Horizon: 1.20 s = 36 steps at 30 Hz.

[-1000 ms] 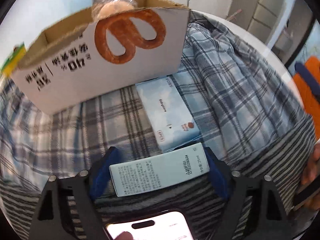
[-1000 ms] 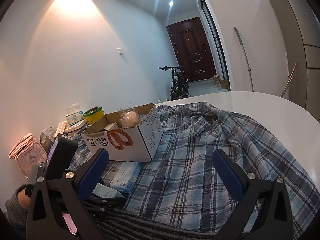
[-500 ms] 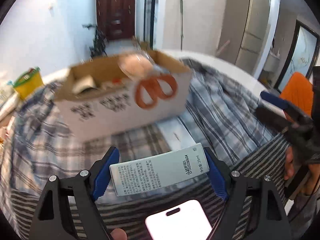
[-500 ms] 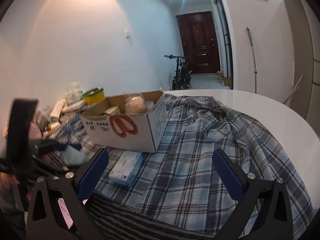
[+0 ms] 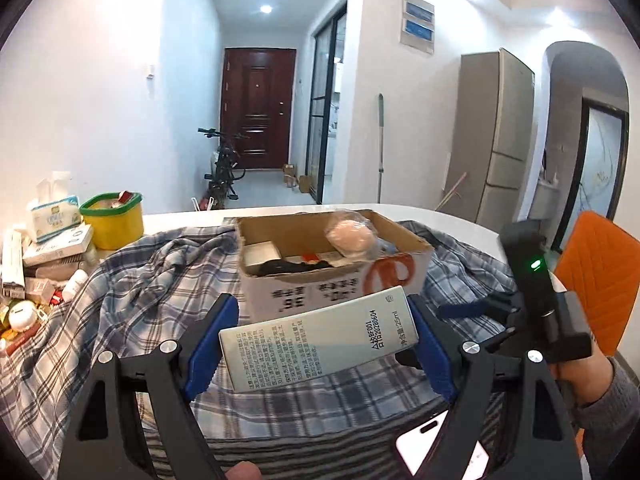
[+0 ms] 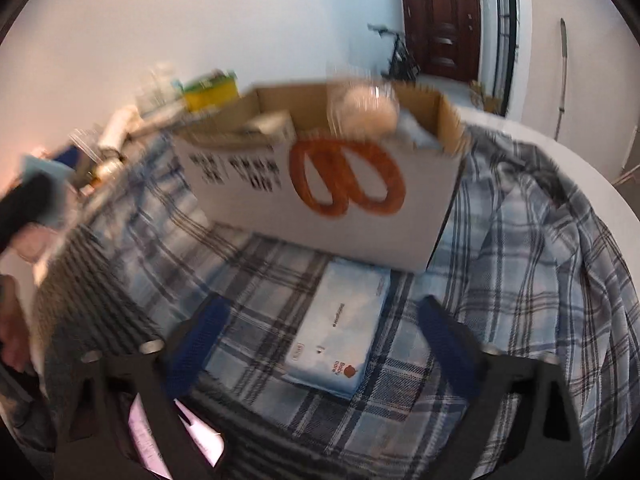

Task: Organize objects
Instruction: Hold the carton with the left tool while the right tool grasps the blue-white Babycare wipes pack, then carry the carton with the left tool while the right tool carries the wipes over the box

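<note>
I saw the plaid cloth point(image 6: 520, 240) spread over the bench point(image 5: 452, 216), the cardboard box point(image 5: 332, 264) on it. My left hand-held gripper point(image 5: 320, 344) clamped the pale carton point(image 5: 318, 338) above the cloth. My right hand-held gripper point(image 6: 320, 336), jaws apart and just closing, straddled the wipes pack point(image 6: 340, 332) untouched.

The small carton point(image 5: 320, 338) was pale green-white with dark print. The cardboard box point(image 5: 332, 280) was brown inside, white outside, with an orange pretzel-like loop point(image 6: 346, 178) and black lettering. The cloth point(image 6: 520, 240) was blue, white and grey plaid, edged in dark grey stripes. The flat pack point(image 6: 340, 340) was light blue. The tub point(image 5: 113, 220) was yellow with a green rim; the chair point(image 5: 600, 280) was orange.
</note>
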Motion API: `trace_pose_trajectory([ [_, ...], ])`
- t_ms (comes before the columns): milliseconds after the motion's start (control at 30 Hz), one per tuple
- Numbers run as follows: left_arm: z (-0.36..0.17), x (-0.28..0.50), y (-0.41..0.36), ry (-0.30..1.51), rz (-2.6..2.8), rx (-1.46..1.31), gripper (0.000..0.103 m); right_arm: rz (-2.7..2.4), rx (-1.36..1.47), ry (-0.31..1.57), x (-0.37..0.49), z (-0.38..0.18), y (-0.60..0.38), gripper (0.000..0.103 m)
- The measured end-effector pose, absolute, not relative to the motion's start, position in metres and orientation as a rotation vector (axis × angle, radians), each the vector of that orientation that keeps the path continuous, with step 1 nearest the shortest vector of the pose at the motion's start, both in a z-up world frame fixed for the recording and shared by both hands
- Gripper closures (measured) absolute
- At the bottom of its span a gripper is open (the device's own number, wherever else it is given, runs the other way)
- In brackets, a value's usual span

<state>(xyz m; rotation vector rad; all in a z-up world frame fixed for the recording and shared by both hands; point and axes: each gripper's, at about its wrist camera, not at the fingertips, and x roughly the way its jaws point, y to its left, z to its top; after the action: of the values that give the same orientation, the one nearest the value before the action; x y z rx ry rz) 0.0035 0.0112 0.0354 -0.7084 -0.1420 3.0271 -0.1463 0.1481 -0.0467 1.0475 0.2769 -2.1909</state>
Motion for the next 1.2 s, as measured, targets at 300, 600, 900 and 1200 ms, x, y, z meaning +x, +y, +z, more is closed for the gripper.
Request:
trace_pose_trajectory([
  [300,0.014,0.002,-0.010,-0.283,3.013,-0.724,0.018,-2.194,1.155,0.363,-0.156,-0.066,0.142,0.043],
  [600,0.013,0.001,-0.002,-0.225,3.026,-0.723,0.018,-2.146,1.133,0.480,-0.155,-0.064,0.148,0.065],
  [900,0.013,0.001,-0.003,-0.242,3.018,-0.720,0.018,-2.138,1.046,0.493,-0.147,-0.057,0.153,0.065],
  [1200,0.025,-0.005,0.007,-0.110,3.070,-0.678,0.018,-2.244,0.667,0.348,-0.119,0.001,0.184,0.066],
])
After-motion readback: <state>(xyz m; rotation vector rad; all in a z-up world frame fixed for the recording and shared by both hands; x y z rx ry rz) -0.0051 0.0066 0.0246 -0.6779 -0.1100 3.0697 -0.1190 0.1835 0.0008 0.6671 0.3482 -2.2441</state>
